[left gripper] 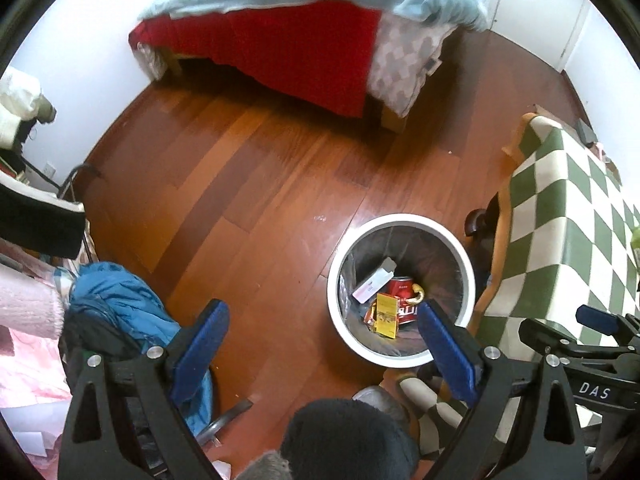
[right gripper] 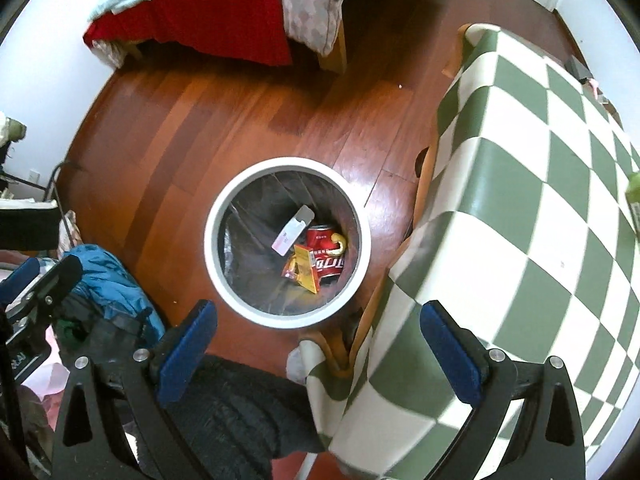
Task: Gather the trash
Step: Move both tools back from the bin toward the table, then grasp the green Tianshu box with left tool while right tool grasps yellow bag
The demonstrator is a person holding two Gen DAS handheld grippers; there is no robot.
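Right wrist view looks down into a white round trash bin (right gripper: 286,236) lined with a dark bag, standing on the wooden floor (right gripper: 200,128) just beside the surface with the green-and-white checked cloth (right gripper: 520,200). At the bin's bottom a red soda can (right gripper: 326,250) lies on its side, its long axis running from upper left to lower right; a yellow packet (right gripper: 306,266) overlaps it, and a white card (right gripper: 294,228) slants toward the upper right. The right gripper (right gripper: 318,344) is spread wide and empty. In the left wrist view, the left gripper (left gripper: 322,348) is likewise released, holding nothing, above the floor beside the bin (left gripper: 402,290).
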